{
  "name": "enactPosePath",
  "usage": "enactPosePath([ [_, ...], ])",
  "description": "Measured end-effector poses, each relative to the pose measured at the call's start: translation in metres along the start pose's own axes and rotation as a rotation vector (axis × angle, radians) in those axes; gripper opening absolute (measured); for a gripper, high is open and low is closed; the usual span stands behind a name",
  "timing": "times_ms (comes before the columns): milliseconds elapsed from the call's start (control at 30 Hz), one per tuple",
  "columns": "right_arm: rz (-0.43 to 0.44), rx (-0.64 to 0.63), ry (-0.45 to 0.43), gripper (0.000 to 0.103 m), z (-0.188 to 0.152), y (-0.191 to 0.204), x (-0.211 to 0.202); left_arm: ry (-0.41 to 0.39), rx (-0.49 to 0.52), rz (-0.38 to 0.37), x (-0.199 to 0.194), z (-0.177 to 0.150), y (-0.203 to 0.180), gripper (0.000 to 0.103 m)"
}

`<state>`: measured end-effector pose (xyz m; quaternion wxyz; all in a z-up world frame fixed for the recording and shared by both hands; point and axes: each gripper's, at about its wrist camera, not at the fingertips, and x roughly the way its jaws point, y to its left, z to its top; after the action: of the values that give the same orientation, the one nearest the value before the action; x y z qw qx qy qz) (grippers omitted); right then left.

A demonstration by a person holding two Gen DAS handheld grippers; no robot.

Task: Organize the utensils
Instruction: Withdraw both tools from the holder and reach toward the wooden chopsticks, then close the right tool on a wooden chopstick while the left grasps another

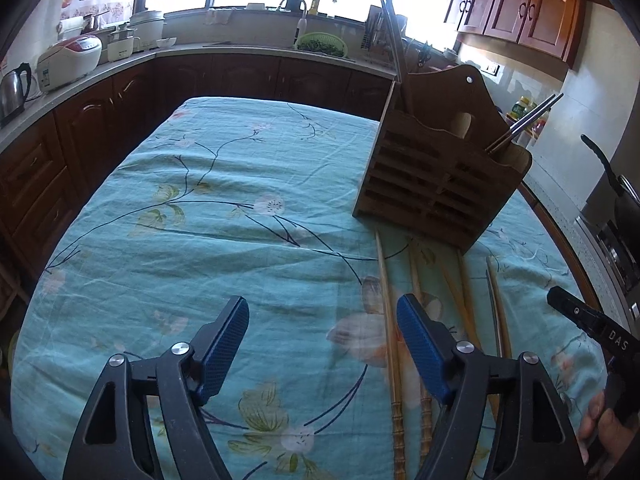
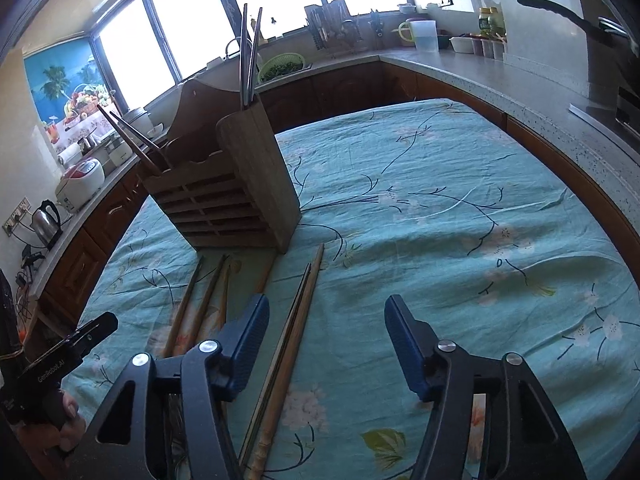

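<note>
Both the left gripper and right gripper are hovering with jaws spread, empty, over chopsticks lying on the tabletop's near edge, waiting for the wooden holder behind.

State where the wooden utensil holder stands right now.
The wooden utensil holder stands upright on the floral tablecloth, just beyond the loose chopsticks; right of centre in the left wrist view.
</note>
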<state>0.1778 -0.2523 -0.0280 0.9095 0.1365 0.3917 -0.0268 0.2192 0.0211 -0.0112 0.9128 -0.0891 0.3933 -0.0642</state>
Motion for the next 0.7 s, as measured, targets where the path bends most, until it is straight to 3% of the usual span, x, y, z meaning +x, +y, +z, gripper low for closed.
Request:
enactPosePath([
  [300, -0.025, -0.002, 0.096, 0.03, 0.023, 0.004, 0.055, 0.117, 0.101, -0.013, 0.062, 0.038, -0.027, 0.051],
  [567, -0.059, -0.05, 0.167, 0.019, 0.031, 0.013, 0.093, 0.196, 0.152, -0.001, 0.107, 0.048, -0.041, 0.04],
  [700, -0.098, -0.105, 0.164, 0.018, 0.032, 0.021, 0.098, 0.175, 0.224, 0.053, 0.116, 0.046, -0.055, 0.038],
])
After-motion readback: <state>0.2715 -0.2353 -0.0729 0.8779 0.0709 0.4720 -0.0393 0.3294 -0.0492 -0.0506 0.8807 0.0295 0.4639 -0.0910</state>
